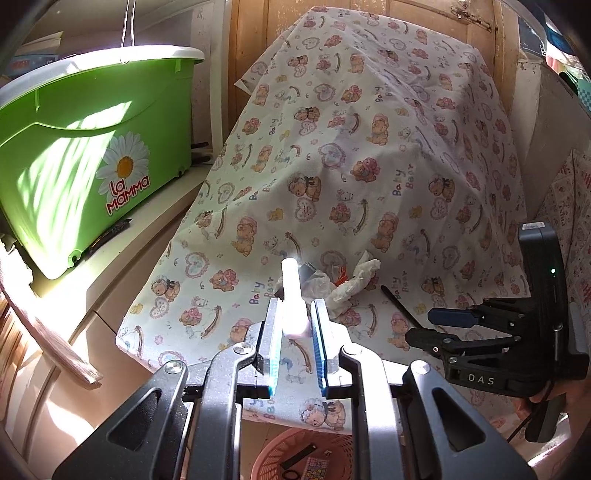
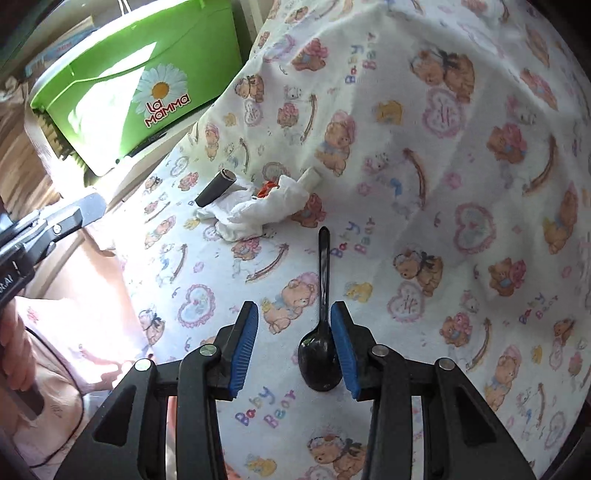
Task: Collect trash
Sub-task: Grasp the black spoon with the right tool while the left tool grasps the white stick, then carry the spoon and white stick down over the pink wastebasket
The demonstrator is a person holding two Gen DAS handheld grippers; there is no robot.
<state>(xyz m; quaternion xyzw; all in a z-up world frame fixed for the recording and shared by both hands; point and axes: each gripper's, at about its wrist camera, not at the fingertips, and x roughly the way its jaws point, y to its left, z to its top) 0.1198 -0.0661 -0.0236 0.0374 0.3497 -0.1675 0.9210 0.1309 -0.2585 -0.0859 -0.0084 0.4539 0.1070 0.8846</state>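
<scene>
My left gripper (image 1: pixel 294 308) is shut on a white tube-like piece of trash (image 1: pixel 291 291), held above the teddy-bear cloth (image 1: pixel 332 166). Behind it lie crumpled white tissues (image 1: pixel 349 284) with a red scrap (image 1: pixel 341 275). In the right wrist view the tissues (image 2: pixel 258 210) lie beside a dark cylinder (image 2: pixel 216 188) and a small white roll (image 2: pixel 310 177). My right gripper (image 2: pixel 294 314) is open, low over the cloth, with a black plastic spoon (image 2: pixel 321 321) lying between its fingers, close to the right finger. The right gripper also shows in the left wrist view (image 1: pixel 454 317).
A green "La Mamma" bucket (image 1: pixel 92 155) stands on a white counter at the left. A pink basket (image 1: pixel 306 458) with small items sits below the cloth's front edge. A wooden door (image 1: pixel 406 14) rises behind the covered shape.
</scene>
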